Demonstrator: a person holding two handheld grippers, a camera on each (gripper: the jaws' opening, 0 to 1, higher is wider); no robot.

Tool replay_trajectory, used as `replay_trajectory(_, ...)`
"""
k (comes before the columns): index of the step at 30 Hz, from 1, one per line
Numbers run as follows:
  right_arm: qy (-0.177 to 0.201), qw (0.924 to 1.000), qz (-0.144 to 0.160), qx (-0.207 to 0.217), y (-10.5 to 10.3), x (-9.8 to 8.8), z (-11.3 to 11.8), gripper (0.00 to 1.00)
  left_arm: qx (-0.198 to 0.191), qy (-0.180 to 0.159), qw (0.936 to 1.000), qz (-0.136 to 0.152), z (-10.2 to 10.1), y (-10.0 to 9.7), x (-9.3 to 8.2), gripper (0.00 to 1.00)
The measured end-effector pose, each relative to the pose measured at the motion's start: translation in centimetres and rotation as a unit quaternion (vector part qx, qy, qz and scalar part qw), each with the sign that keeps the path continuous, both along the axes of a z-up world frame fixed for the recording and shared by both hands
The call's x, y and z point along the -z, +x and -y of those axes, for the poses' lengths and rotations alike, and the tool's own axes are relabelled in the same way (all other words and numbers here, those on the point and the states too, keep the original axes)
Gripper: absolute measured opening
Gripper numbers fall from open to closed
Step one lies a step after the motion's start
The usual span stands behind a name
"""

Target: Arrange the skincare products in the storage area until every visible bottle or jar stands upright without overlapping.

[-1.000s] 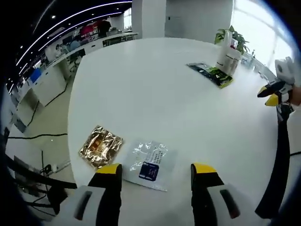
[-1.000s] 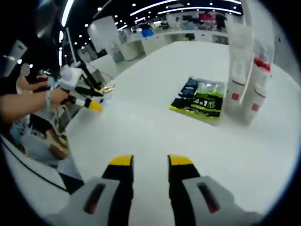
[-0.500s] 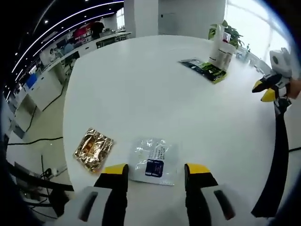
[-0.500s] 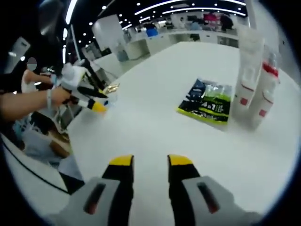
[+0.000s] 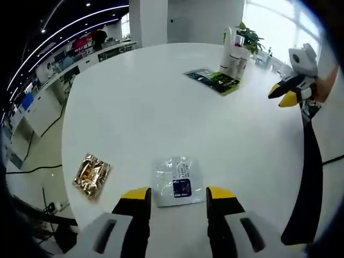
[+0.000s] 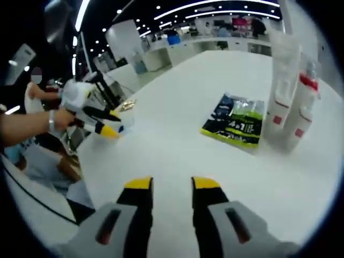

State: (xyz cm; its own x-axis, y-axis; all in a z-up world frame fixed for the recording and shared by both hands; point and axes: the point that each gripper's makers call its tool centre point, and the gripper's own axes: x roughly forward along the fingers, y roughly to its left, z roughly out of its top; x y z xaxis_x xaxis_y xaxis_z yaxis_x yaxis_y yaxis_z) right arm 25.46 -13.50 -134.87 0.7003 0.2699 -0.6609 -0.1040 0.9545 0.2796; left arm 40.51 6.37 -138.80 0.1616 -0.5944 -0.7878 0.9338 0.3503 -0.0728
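Your skincare tubes [image 6: 290,91] stand upright at the right edge of the right gripper view, just beside the green sachet [image 6: 234,121]. Low in the left gripper view, your left gripper [image 5: 178,197] spreads wide around the clear sachet [image 5: 176,174]; the gold sachet [image 5: 91,174] lies left. Your right gripper [image 6: 167,186] is narrowly parted, empty.

You can just make out "4 in 1" on the green-and-black packet [image 6: 235,121]; other print stays too blurred to read.
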Motion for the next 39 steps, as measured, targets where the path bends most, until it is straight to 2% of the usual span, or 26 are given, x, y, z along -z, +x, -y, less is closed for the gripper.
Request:
replay_trajectory(2, 0.002, 1.0000, 0.001, 0.004, 0.1, 0.0, 0.1, 0.26, -0.009, -0.009, 0.9999, -0.001, -0.4, 0.4, -0.4, 0.45)
replay_trajectory(7, 0.005, 0.9998, 0.003, 0.017, -0.2, 0.2, 0.6, 0.26, -0.010, 0.000, 0.9999, -0.004, -1.5, 1.3, -0.2, 0.51)
replay_trajectory(11, 0.006, 0.9996, 0.001, 0.027, -0.5, 0.2, 1.1, 0.26, -0.013, -0.013, 0.9996, -0.020, 0.4, 0.7, -0.3, 0.64)
replay_trajectory(13, 0.005, 0.9996, -0.001, 0.030, -0.6, 0.3, 1.3, 0.26, -0.014, -0.006, 0.9996, -0.023, 1.2, 0.2, 0.1, 0.65)
replay_trajectory(14, 0.003, 0.9995, -0.001, 0.031, -0.6, 0.3, 1.4, 0.26, -0.009, 0.008, 0.9996, -0.024, 1.6, -0.1, 1.0, 0.64)
replay_trajectory(17, 0.002, 0.9994, 0.001, 0.034, -0.4, 0.0, 1.7, 0.26, -0.006, 0.033, 0.9991, -0.028, 1.6, -0.7, 1.9, 0.57)
replay_trajectory(18, 0.001, 0.9994, 0.001, 0.034, -0.4, -0.1, 1.8, 0.26, -0.008, 0.049, 0.9987, -0.014, 1.0, -0.5, 2.0, 0.54)
replay_trajectory(19, 0.001, 0.9993, 0.002, 0.037, -0.3, -0.2, 2.0, 0.26, -0.006, 0.040, 0.9991, -0.010, 1.5, -0.4, 2.0, 0.52)
replay_trajectory(21, 0.000, 0.9993, 0.001, 0.037, -0.3, -0.1, 2.1, 0.26, -0.010, 0.045, 0.9989, -0.005, 1.4, 0.0, 1.9, 0.46)
replay_trajectory(22, -0.001, 0.9993, 0.001, 0.037, -0.3, -0.1, 2.0, 0.26, -0.001, 0.071, 0.9974, 0.013, 0.8, 0.4, 2.0, 0.44)
replay_trajectory(23, -0.001, 0.9993, 0.000, 0.037, -0.3, -0.1, 1.9, 0.26, -0.011, 0.060, 0.9982, -0.004, 1.2, 0.1, 1.9, 0.43)
replay_trajectory(27, -0.001, 0.9994, -0.003, 0.034, -0.3, 0.0, 1.5, 0.26, -0.023, 0.085, 0.9961, -0.009, 1.2, -0.1, 1.8, 0.41)
replay_trajectory(34, -0.001, 0.9996, 0.004, 0.028, 0.4, -0.5, 0.6, 0.26, -0.032, 0.081, 0.9961, -0.014, 1.1, -0.5, 1.7, 0.32)
replay_trajectory(35, -0.003, 0.9996, 0.004, 0.027, 0.4, -0.6, 0.5, 0.26, -0.030, 0.080, 0.9962, -0.015, 1.1, -0.7, 1.7, 0.28)
replay_trajectory(37, -0.004, 0.9995, 0.004, 0.030, 0.1, -0.7, 0.5, 0.26, -0.027, 0.077, 0.9965, -0.019, 1.1, -1.0, 1.7, 0.16)
replay_trajectory(39, -0.004, 0.9993, 0.004, 0.036, -0.3, -0.9, 0.6, 0.26, -0.033, 0.063, 0.9971, -0.027, 1.4, -1.4, 1.7, 0.11)
